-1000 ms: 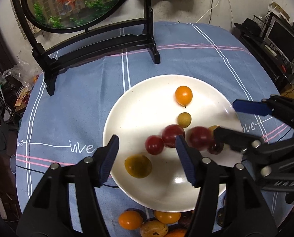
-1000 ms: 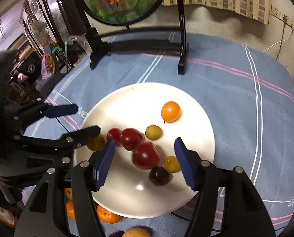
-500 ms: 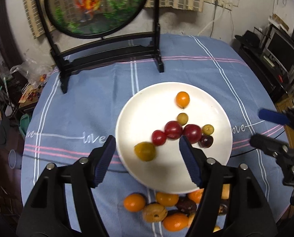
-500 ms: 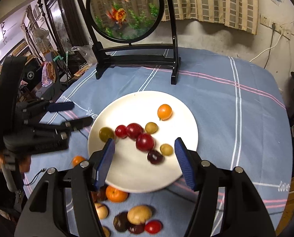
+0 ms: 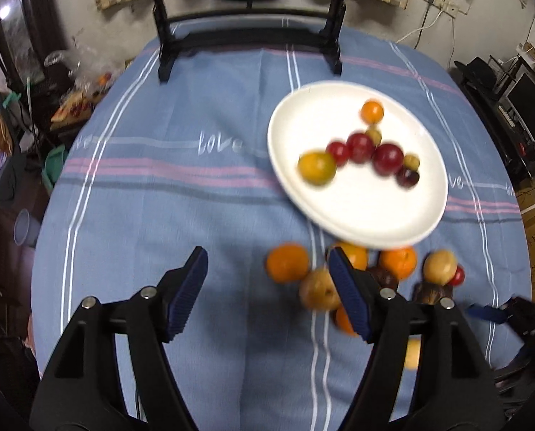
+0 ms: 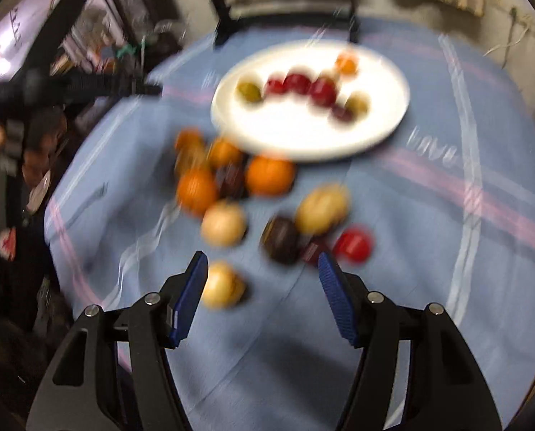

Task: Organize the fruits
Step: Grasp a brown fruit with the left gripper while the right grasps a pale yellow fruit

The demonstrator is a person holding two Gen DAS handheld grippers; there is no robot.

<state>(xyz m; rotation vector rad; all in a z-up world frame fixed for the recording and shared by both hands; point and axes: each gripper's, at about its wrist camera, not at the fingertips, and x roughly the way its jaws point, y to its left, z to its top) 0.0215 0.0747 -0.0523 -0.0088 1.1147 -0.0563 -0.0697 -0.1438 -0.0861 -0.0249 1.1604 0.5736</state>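
The left gripper (image 5: pixel 267 287) hangs over bare blue tablecloth (image 5: pixel 166 215), its jaws spread and just lately widening, nothing between them; the right gripper (image 6: pixel 262 292) is likewise spread wide and empty, with a pale fruit (image 6: pixel 221 284) lying just beside its left finger; the white plate (image 5: pixel 368 215) sits on the far right of the cloth and carries eight small fruits, among them a yellow-green one (image 5: pixel 316 167) and an orange one (image 5: pixel 372 111); a loose heap of oranges (image 5: pixel 287 263), pale and dark fruits crowds the near edge of the plate; at the far end stands a black frame stand (image 5: pixel 249 41); the right-wrist view is blurred
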